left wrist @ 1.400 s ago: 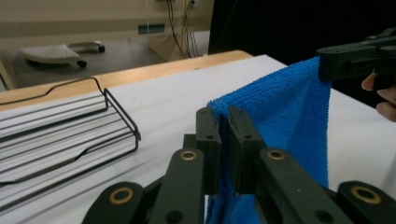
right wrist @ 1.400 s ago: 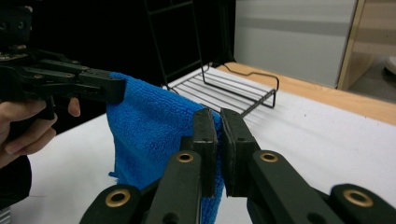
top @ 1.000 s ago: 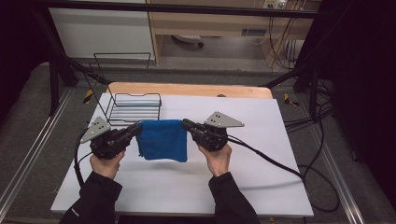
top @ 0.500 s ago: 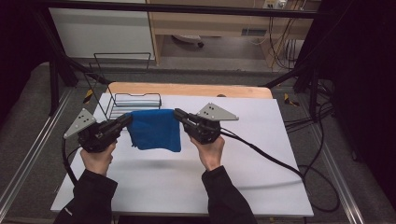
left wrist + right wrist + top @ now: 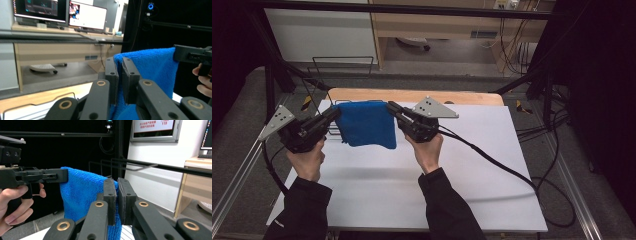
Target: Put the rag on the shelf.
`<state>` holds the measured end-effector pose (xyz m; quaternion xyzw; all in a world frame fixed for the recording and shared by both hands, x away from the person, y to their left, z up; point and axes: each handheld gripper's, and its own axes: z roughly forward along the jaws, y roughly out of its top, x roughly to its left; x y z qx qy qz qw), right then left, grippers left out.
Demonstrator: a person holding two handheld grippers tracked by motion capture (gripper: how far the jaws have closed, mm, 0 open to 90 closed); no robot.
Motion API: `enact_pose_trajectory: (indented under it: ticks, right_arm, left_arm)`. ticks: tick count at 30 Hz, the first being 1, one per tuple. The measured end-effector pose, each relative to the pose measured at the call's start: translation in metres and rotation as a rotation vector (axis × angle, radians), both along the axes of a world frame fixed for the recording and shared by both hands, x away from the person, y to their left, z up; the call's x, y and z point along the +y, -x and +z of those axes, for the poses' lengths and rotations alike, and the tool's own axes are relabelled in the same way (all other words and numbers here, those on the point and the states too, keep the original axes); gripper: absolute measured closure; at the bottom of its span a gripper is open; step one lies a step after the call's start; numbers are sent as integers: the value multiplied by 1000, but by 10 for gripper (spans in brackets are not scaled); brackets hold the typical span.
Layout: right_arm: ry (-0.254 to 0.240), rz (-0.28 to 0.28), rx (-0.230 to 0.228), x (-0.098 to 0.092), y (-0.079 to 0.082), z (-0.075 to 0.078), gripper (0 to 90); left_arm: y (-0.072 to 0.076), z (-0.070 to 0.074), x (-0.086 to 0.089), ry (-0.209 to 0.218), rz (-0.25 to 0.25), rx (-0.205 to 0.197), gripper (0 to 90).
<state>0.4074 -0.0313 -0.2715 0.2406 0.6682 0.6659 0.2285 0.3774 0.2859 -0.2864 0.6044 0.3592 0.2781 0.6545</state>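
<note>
Above the white table [image 5: 422,200], you hold the blue terry cloth [image 5: 366,125] stretched between both hands: left gripper [image 5: 333,114] and right gripper [image 5: 391,108] each clamp an upper corner, so it hangs flat, clear of the black wire basket [image 5: 331,132].

- The cloth [image 5: 366,125] is a solid bright blue with a fuzzy nap and no print.
- The left claw [image 5: 332,114] and right claw [image 5: 390,107] are matte black, with brass-coloured rings at their pivots.
- Each carries a pale grey three-cornered plate.
- The desk [image 5: 412,190] is plain white, with a light wood strip along its far edge.
- The wire rack [image 5: 343,67] is black.
- The person's sleeves [image 5: 447,210] are black.
</note>
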Motion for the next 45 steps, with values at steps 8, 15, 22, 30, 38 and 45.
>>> enact_pose_trajectory:
  ticks: [8, 15, 22, 30, 38, 45]
  right_arm:
    - [-11, 2, -23, 14, -6, 11, 861]
    - [-26, -1, -36, 25, -14, 24, 862]
    - [-32, -5, -61, 35, -20, 40, 862]
    - [-36, -11, -94, 47, -26, 58, 862]
    - [-44, -23, -124, 59, -34, 78, 862]
    - [-47, -38, -137, 68, -44, 92, 862]
  left_arm:
    - [-5, 13, 11, 26, 25, -32, 839]
    - [-11, 23, 18, 41, 49, -55, 841]
    - [-17, 33, 25, 62, 70, -74, 841]
    - [-24, 48, 34, 82, 84, -97, 841]
    - [-32, 68, 43, 92, 104, -116, 840]
    - [-41, 85, 47, 71, 125, -133, 840]
